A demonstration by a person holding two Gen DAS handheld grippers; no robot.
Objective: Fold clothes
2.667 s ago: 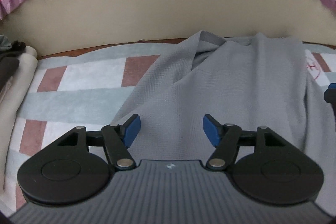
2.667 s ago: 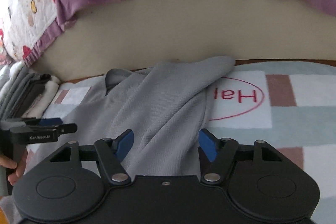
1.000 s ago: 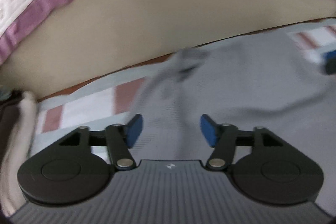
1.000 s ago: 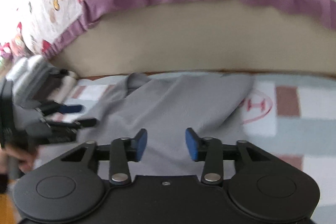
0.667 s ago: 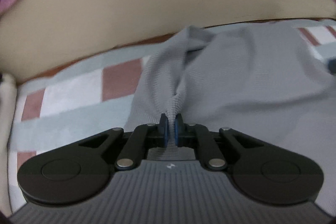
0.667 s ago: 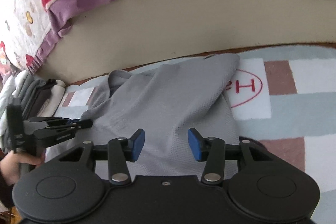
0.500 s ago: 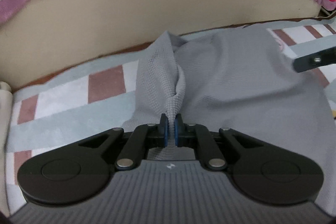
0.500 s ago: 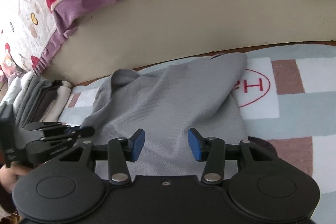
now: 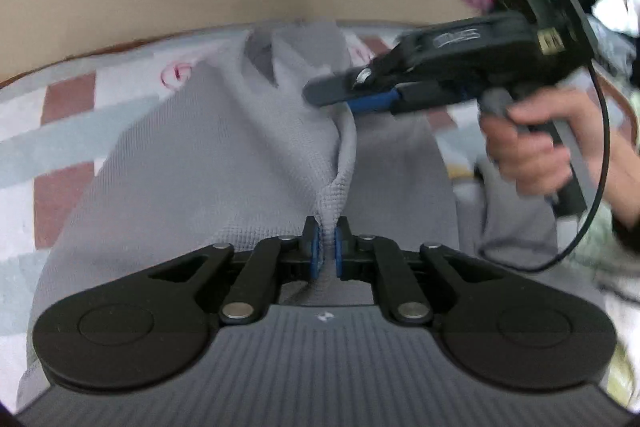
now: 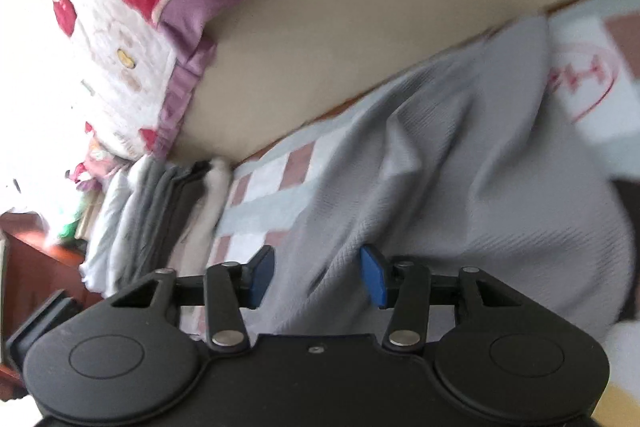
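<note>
The grey waffle-knit garment (image 9: 224,163) is spread over a checked pastel rug (image 9: 60,147), and the left gripper (image 9: 325,247) is pinched tight on a raised fold of it. The right gripper (image 10: 316,275) hangs over the cloth with jaws apart, gripping nothing. Left of it sits a stack of folded clothes (image 10: 160,211).

Home bedroom: quilt (image 10: 120,7) with purple frill at 11 o'clock, checked rug (image 10: 272,195) centre, folded clothes stack (image 10: 160,211) at 9 o'clock.
</note>
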